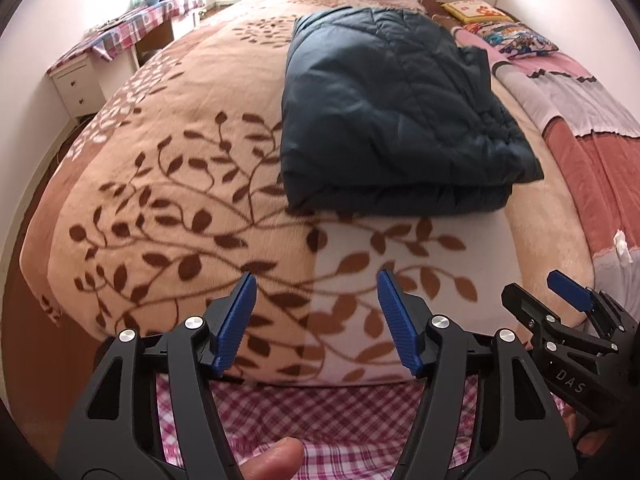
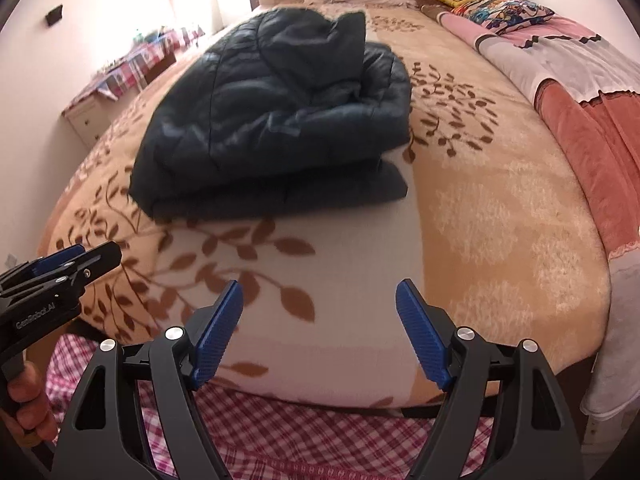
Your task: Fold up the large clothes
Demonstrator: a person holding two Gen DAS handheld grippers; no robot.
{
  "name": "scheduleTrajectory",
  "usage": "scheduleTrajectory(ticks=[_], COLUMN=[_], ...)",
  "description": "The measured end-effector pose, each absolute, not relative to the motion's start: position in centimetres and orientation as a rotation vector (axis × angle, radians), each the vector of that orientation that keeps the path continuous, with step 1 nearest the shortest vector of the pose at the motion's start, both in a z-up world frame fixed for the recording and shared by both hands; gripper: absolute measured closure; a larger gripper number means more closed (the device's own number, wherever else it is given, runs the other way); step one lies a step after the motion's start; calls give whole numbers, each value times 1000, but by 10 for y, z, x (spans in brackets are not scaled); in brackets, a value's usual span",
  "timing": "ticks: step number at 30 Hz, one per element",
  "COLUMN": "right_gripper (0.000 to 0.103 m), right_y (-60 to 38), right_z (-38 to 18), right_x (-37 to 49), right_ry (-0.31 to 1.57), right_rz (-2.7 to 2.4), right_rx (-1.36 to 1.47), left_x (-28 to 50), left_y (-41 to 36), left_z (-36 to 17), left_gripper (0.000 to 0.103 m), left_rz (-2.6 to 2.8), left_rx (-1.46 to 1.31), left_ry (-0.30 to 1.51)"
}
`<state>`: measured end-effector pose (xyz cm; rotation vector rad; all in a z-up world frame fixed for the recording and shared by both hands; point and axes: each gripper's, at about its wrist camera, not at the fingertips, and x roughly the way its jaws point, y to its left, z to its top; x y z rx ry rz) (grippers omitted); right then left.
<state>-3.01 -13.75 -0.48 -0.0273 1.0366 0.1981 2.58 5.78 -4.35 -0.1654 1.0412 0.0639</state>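
A dark blue quilted jacket (image 1: 392, 112) lies folded in a thick stack on the bed's leaf-patterned beige blanket (image 1: 168, 184). In the right wrist view the jacket (image 2: 276, 120) shows its hood on top. My left gripper (image 1: 316, 280) hangs open over the blanket's near edge, short of the jacket, with nothing between its blue pads. My right gripper (image 2: 319, 290) is open too, over the pale patch of the blanket (image 2: 480, 220) in front of the jacket. Each gripper shows at the edge of the other's view: the right gripper (image 1: 560, 300) and the left gripper (image 2: 72, 258).
A pink and white quilt (image 2: 580, 92) and patterned pillows (image 2: 504, 8) lie along the bed's right side. A white desk with a checked cloth (image 1: 120, 36) stands at the left wall. Pink checked fabric (image 1: 328, 412) is close below the grippers. A thumb (image 1: 276, 460) shows at the bottom.
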Motion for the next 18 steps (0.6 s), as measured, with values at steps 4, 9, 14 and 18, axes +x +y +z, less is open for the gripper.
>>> scheduleTrajectory(ticks=[4,9,14,18], right_gripper=[26,26,26,26], right_y=[-135,-134,-135,-134], right_z=[-8,-11,-13,-13], right_x=[-34,-36,-36,-37], right_ry=[1048,1065,1078,1078], right_rz=[201,198,194,197], right_rx=[-29,-27,-22,-26], left_x=[22,19,17,16], left_y=[59,60,56,54], left_z=[-46,-45,-42,-41], left_gripper=[43,44,44,44], left_rz=[78,80,62,56], left_rx=[-167,-170,-157,-152], left_ry=[1052,1047,1039,1035])
